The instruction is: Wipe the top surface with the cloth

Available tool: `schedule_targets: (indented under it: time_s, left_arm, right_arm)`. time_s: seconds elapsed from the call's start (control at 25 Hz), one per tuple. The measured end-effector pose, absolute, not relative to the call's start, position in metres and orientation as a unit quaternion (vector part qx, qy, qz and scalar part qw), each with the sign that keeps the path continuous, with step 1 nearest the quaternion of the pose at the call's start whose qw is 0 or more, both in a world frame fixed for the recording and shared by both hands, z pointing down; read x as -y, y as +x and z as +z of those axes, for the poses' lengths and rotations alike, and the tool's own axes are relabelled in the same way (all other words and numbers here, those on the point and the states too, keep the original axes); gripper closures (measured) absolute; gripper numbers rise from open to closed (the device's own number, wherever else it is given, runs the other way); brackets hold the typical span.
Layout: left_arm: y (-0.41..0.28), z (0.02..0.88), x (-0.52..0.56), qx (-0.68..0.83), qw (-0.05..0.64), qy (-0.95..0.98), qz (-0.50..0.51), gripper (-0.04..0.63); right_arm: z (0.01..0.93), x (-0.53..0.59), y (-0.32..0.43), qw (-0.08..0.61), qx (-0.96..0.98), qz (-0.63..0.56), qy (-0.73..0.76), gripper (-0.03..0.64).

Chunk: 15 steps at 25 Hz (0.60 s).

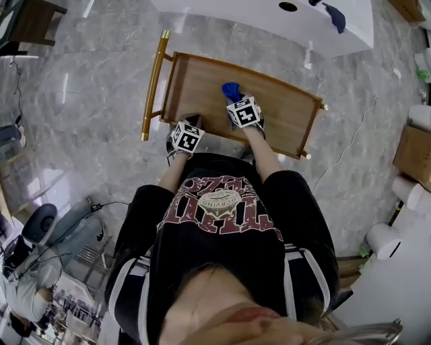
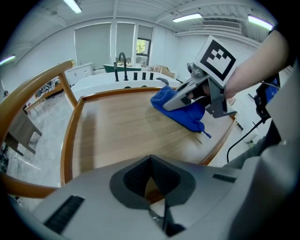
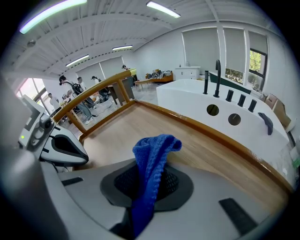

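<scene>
The top surface is a wooden tray-like table top (image 1: 202, 87) with a raised rim. A blue cloth (image 1: 231, 89) rests on its middle, and my right gripper (image 1: 234, 96) is shut on it. In the right gripper view the cloth (image 3: 152, 154) stands up in a fold between the jaws of the right gripper (image 3: 152, 174), over the wood (image 3: 140, 124). My left gripper (image 1: 190, 122) hangs at the top's near edge, shut with nothing in it. In the left gripper view its jaws (image 2: 150, 161) meet above the wood (image 2: 117, 131), and the cloth (image 2: 187, 115) lies ahead to the right.
A gold handle bar (image 1: 153, 84) runs along the table's left end. Beyond it stands a white counter (image 1: 269, 20) with black taps (image 2: 123, 63). A cable (image 1: 357, 128) trails over the marble floor at right. Boxes and white rolls (image 1: 384, 239) line the right side.
</scene>
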<state>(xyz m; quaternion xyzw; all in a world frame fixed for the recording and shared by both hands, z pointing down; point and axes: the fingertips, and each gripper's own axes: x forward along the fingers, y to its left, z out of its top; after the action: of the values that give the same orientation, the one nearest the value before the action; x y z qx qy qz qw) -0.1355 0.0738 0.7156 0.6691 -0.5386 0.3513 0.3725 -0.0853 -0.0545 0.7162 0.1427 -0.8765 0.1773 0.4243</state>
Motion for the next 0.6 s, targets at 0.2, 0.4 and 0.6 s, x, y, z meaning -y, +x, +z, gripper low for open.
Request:
schedule_targets:
  time_s: [0.2,0.4,0.6]
  left_arm:
    - [-0.143,0.716,-0.082,0.55,0.382,0.66,0.341,0.549]
    - [-0.149,0.718,-0.092,0.554,0.384,0.655,0.342,0.549]
    - [-0.153,0.719,-0.099,0.557,0.391,0.651,0.337,0.549]
  right_arm:
    - [0.716,0.049,-0.1,0.425,0.879,0.17,0.131,0.558]
    - [0.717,0.044,-0.113,0.422,0.883,0.166,0.124,0.558]
    - [0.716,0.039,-0.124,0.418,0.886,0.166,0.116,0.558]
